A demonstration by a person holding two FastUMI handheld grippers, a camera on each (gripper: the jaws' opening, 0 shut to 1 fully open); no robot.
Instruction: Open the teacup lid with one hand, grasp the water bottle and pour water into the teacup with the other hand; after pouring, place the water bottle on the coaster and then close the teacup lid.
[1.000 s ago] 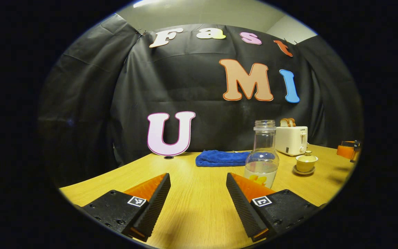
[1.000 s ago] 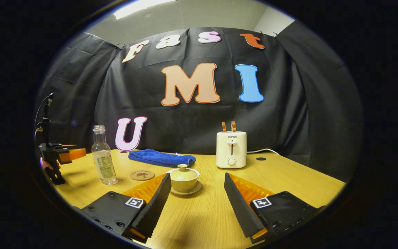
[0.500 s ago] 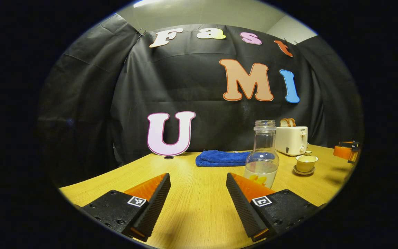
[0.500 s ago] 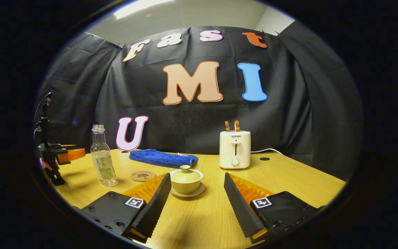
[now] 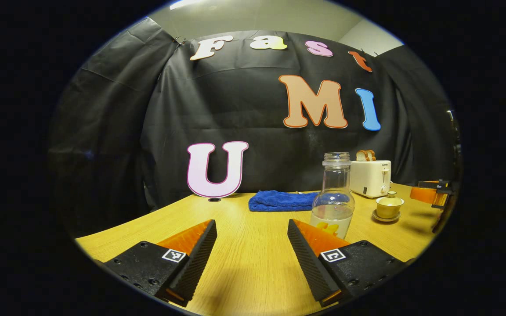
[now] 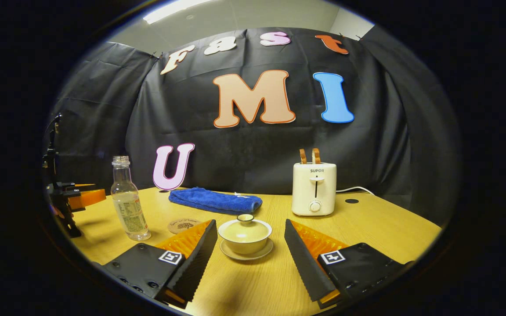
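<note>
A clear uncapped water bottle (image 5: 333, 197) stands on the wooden table just beyond my left gripper's right finger; the left gripper (image 5: 251, 259) is open with nothing between its fingers. The same bottle (image 6: 126, 199) stands at the left in the right gripper view. The pale yellow teacup (image 6: 245, 233) sits on its saucer with the lid (image 6: 245, 223) on, straight ahead between the fingers of my open right gripper (image 6: 249, 259), a little beyond the tips. A round brown coaster (image 6: 183, 225) lies between bottle and cup. The teacup (image 5: 389, 206) is small at the right of the left gripper view.
A folded blue towel (image 6: 215, 200) lies near the back wall. A cream toaster (image 6: 314, 188) with bread slices stands at the back right, its cord trailing right. The other gripper (image 6: 75, 197) is at the far left, the right one (image 5: 433, 194) at the far right.
My right gripper has moved forward and left toward the teacup, which now lies centred between its fingers and looks larger. The left gripper has held still.
</note>
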